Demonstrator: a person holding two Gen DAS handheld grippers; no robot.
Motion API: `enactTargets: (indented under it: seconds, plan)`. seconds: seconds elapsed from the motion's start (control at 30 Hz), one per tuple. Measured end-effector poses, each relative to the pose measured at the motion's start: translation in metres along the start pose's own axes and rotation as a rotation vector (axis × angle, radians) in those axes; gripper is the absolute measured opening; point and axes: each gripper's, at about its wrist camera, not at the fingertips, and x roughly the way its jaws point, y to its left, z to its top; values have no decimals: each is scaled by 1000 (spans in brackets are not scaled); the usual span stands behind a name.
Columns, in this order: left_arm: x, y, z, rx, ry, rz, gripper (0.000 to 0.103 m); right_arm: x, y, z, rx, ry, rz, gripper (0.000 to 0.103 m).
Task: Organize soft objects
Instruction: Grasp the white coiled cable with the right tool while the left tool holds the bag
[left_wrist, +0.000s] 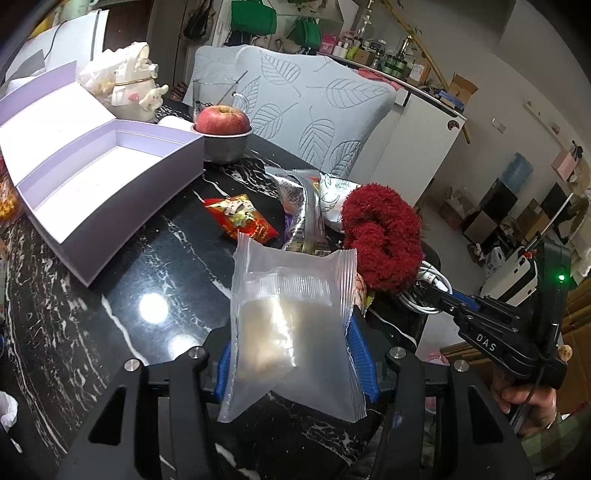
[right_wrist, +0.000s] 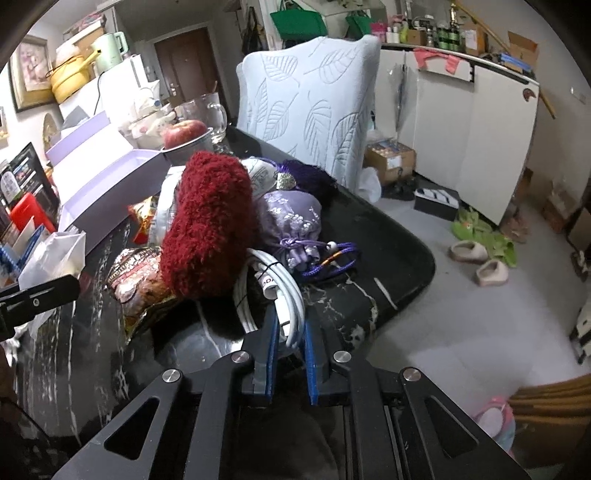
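My left gripper (left_wrist: 291, 350) is shut on a frosted plastic packet (left_wrist: 291, 325) with a pale lump inside, held above the black marble table (left_wrist: 155, 258). My right gripper (right_wrist: 290, 325) is shut on a coiled white cable (right_wrist: 284, 295) at the table's near edge; it also shows in the left wrist view (left_wrist: 436, 291). A fuzzy dark red scrunchie (right_wrist: 210, 225) lies just behind the cable and shows in the left wrist view (left_wrist: 380, 243) too. A lilac embroidered pouch (right_wrist: 291, 218) with purple cord lies to its right. An open lilac box (left_wrist: 99, 184) stands at the left.
Snack packets (left_wrist: 243, 218) and foil bags (left_wrist: 303, 206) lie between box and scrunchie. An apple in a metal bowl (left_wrist: 221, 129), a glass mug (right_wrist: 207, 110) and a plush toy (left_wrist: 136, 81) stand behind. A leaf-patterned cushion (right_wrist: 310, 103) leans at the far edge. The table edge drops off at right.
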Motion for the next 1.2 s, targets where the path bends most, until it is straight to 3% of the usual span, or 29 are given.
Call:
enactTargets:
  seconds: [0.33, 0.53, 1.2]
  plan:
    - [-19, -8, -7, 9, -42, -17, 52, -36, 7, -2, -10, -82, -16, 13]
    - [-34, -11, -14, 8, -72, 4, 52, -47, 20, -6, -45, -100, 56, 13]
    - [-97, 12, -49, -88, -161, 177, 52, -51, 91, -15, -224, -91, 311, 13]
